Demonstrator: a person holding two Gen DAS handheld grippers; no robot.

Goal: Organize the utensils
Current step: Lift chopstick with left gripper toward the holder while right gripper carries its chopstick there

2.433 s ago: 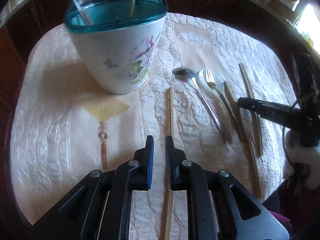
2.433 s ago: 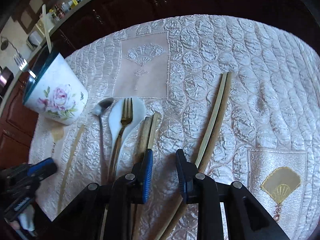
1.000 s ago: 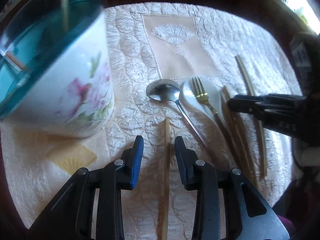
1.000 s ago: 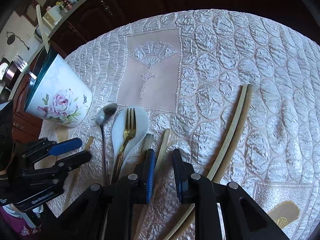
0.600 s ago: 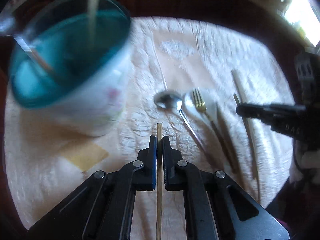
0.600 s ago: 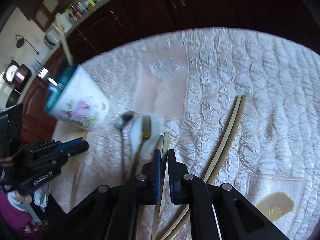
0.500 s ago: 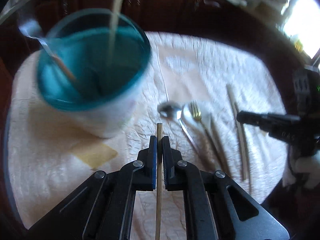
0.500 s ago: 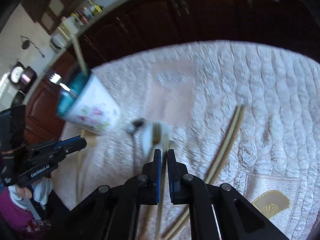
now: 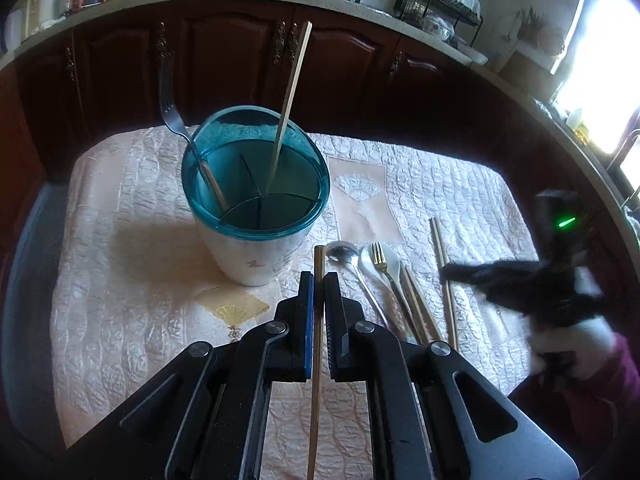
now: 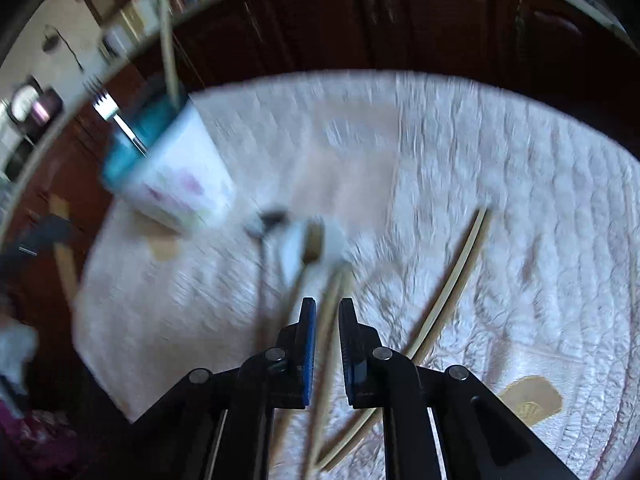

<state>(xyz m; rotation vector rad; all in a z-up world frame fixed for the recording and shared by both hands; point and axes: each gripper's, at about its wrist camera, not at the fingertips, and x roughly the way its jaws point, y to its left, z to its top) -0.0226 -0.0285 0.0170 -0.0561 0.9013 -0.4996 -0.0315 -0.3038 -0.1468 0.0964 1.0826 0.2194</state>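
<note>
My left gripper (image 9: 317,280) is shut on a wooden chopstick (image 9: 318,264) and holds it above the cloth, just in front of the white floral utensil holder (image 9: 256,216) with a teal divided inside. A fork (image 9: 172,116) and a chopstick (image 9: 290,92) stand in the holder. A spoon (image 9: 342,252), a gold fork (image 9: 380,258) on a white spoon and more chopsticks (image 9: 442,256) lie on the cloth to the right. My right gripper (image 10: 327,308) holds a chopstick (image 10: 332,300) between its nearly shut jaws; that view is blurred. It shows at the right in the left wrist view (image 9: 500,276).
The table carries a quilted cream cloth (image 9: 120,240). Dark wooden cabinets (image 9: 224,60) run behind it, under a counter with bottles and pans. A curved pair of chopsticks (image 10: 460,272) lies right of my right gripper.
Both grippers closed on a chopstick each and rose off the cloth. The left one now sits higher, looking down into the holder. The right view has turned blurred from motion.
</note>
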